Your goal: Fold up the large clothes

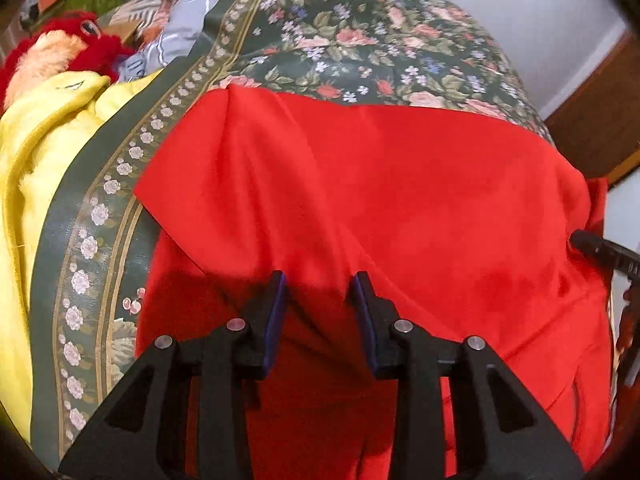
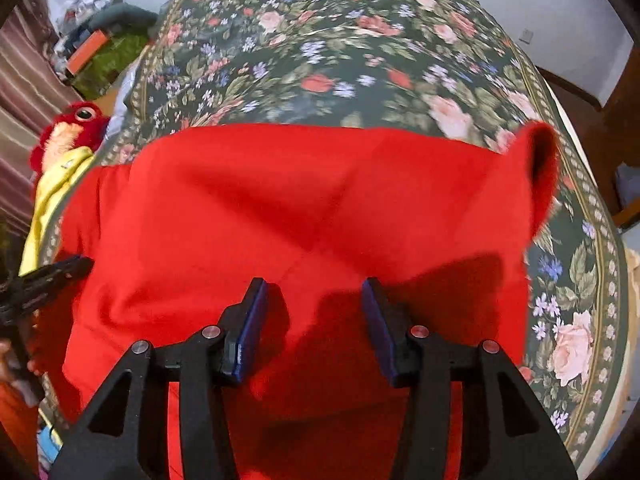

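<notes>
Left hand-held gripper [image 1: 319, 280], black with blue pads, sits nearest the lens in the left wrist view, jaws parted, nothing pinched between them, tips hovering over the bright red fleece-like garment [image 1: 380, 208]. Whether the tips touch the cloth cannot be told. Right hand-held gripper [image 2: 315, 285], same black build with blue pads, also parted and empty, pointing down at the same red garment [image 2: 280, 200].

Red garment lies spread on a dark green floral bedspread [image 1: 360, 40] with a border band of small pale roses [image 1: 100, 216]; it covers the near part of the bedspread and drapes off the near edge below both grippers. Cloth is wrinkled, with soft folds running across it. In the right wrist view, one corner of the red garment [image 2: 538, 168] is curled up at its far right side, showing a dark hollow.

Left of the red garment: a yellow satin-like cloth [image 1: 44, 152] bunched beside the bedspread border. Beyond the yellow cloth, a red plush toy with an orange face [image 1: 52, 52]. Further left of the red garment, in the right wrist view, a striped curtain [image 2: 24, 92].

Right gripper tip [image 1: 600, 250] shows at the red garment's right edge in the left wrist view; left gripper [image 2: 44, 280] at its left edge in the right wrist view.
</notes>
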`<action>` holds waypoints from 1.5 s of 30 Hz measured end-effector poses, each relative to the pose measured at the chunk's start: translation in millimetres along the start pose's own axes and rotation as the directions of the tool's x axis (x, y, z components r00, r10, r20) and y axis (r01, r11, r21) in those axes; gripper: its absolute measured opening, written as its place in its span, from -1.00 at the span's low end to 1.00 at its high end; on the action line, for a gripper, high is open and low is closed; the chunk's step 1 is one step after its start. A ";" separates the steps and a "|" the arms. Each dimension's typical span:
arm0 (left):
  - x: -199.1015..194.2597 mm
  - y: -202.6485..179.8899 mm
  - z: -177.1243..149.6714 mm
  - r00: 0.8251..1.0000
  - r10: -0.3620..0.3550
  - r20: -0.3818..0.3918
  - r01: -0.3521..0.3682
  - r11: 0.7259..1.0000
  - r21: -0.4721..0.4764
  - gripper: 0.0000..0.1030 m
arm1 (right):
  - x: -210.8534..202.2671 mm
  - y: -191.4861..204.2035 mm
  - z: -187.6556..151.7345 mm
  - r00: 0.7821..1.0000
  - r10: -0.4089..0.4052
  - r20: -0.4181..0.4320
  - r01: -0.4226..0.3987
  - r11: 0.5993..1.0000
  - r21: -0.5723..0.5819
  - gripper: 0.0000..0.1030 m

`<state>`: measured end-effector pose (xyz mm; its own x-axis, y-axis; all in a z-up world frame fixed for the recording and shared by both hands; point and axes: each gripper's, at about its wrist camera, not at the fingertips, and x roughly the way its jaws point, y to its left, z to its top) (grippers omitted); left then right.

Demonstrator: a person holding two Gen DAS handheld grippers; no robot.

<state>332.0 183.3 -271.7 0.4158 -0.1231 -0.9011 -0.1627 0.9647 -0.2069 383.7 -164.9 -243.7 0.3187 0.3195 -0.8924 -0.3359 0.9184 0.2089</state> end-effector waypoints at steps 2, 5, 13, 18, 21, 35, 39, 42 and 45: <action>-2.9 -2.0 -5.5 1.000 0.015 0.010 -0.016 0.999 0.036 -0.35 | -10.9 -15.1 -4.9 0.999 -0.028 0.026 0.027 0.999 0.036 -0.13; -4.0 -8.7 -9.8 0.998 0.065 0.016 -0.066 0.995 0.081 -0.35 | -23.9 -36.9 -12.9 0.993 -0.111 0.045 0.106 0.989 0.100 -0.13; 0.5 -10.2 -11.2 0.993 0.111 0.027 -0.113 0.990 0.081 -0.35 | -36.8 -109.4 -44.4 0.977 -0.213 -0.007 0.207 0.938 0.280 0.22; -4.2 -16.4 -17.0 0.990 0.142 0.026 -0.144 0.984 0.105 -0.33 | -53.4 -128.8 -64.9 0.985 -0.169 -0.017 0.165 0.933 0.319 0.22; -12.6 -22.3 -25.5 0.985 0.167 0.031 -0.170 0.975 0.143 -0.09 | -61.7 -128.2 -71.3 0.993 -0.121 -0.008 0.117 0.942 0.315 0.22; -61.6 63.0 6.8 0.992 0.086 0.098 -0.069 0.984 -0.165 0.40 | -49.4 -90.5 -38.7 0.996 0.040 0.080 -0.062 0.953 0.295 0.29; -34.2 79.4 15.4 0.999 -0.025 0.037 0.034 0.968 -0.248 0.40 | -32.0 -87.3 -32.0 0.996 0.069 0.050 -0.081 0.950 0.301 0.30; -15.8 84.0 20.9 0.997 -0.064 0.035 0.072 0.954 -0.290 0.40 | -19.6 -89.3 -28.1 0.996 0.079 0.032 -0.085 0.944 0.318 0.30; -9.6 84.3 27.3 0.994 -0.090 0.054 0.102 0.950 -0.295 0.40 | -9.3 -93.6 -23.4 0.992 0.120 0.028 -0.123 0.931 0.343 0.30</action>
<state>338.8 272.2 -270.1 0.4769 -0.1967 -0.8567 -0.3759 0.8353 -0.4011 391.4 -259.3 -264.3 0.3006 0.4342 -0.8492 -0.0481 0.8961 0.4412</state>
